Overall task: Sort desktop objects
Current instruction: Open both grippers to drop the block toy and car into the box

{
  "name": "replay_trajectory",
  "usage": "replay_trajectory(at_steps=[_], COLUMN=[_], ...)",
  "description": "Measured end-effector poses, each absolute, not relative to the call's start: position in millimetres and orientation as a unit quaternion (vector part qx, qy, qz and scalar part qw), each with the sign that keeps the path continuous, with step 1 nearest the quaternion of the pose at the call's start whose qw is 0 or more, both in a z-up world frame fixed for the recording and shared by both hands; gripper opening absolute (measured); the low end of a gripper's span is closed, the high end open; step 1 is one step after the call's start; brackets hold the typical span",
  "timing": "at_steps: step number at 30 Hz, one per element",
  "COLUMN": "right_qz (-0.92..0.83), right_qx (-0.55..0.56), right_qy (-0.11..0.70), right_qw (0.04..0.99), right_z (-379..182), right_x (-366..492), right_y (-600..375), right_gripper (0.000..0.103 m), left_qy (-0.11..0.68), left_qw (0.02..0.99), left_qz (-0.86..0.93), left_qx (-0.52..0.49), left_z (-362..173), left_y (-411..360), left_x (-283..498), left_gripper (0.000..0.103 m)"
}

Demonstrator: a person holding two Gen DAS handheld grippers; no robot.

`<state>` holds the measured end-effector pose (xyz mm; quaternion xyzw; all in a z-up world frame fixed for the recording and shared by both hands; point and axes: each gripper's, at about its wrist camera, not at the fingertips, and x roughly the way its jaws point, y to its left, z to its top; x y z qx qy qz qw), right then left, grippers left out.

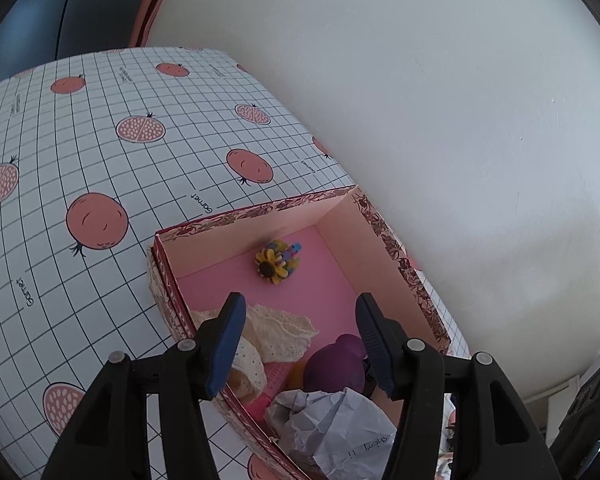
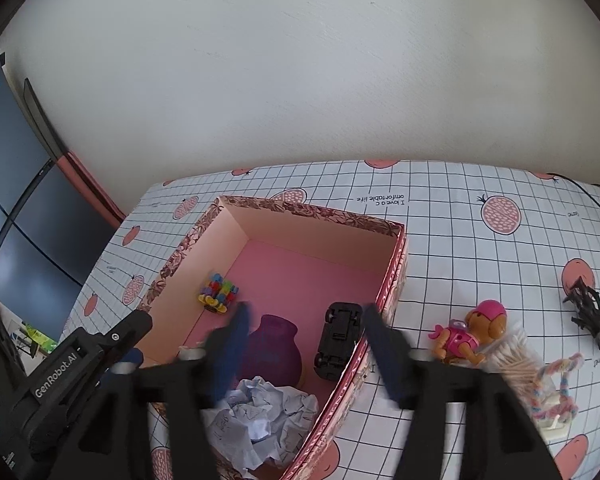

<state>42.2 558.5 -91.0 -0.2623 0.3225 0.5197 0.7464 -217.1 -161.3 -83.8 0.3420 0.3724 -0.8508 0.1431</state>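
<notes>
A pink box (image 2: 236, 232) with a floral rim stands on the table; it also shows in the left wrist view (image 1: 340, 216). Inside lie a sunflower hair clip (image 1: 276, 262), cream lace (image 1: 276, 330), a purple vase (image 2: 272, 348), crumpled paper (image 2: 260, 416) and a black toy car (image 2: 338, 338) lying upside down. My left gripper (image 1: 300, 320) is open and empty above the box's near part. My right gripper (image 2: 304, 320) is open and empty above the box, over the vase and car. A pink toy puppy (image 2: 468, 334) lies right of the box.
A tub of cotton swabs (image 2: 516, 364), a pastel twisted cord (image 2: 556, 388) and a black claw clip (image 2: 592, 320) lie on the grid-patterned tablecloth (image 2: 460, 240) right of the box. A white wall stands behind the table. A dark monitor (image 2: 8, 200) is at the left.
</notes>
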Motion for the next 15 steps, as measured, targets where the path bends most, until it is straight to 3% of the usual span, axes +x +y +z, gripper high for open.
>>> replay_trajectory(at_steps=[2, 11, 15], right_qz=[0.517, 0.514, 0.512], right_qx=[-0.263, -0.261, -0.263], right_qy=[0.321, 0.318, 0.317], right_qw=[0.748, 0.752, 0.754], right_z=[-90.6, -91.4, -91.0], right_x=[42.5, 44.5, 44.9], right_y=[558.6, 556.3, 555.7], right_gripper=[0.071, 0.103, 0.103], left_qy=[0.368, 0.356, 0.353], left_qw=[0.143, 0.151, 0.153], left_qz=[-0.852, -0.852, -0.852], left_qx=[0.344, 0.353, 0.355], left_z=[-83.3, -82.7, -81.9], left_y=[-160.6, -159.4, -159.3], left_x=[-217.0, -218.2, -218.0], left_gripper=[0.059, 0.059, 0.059])
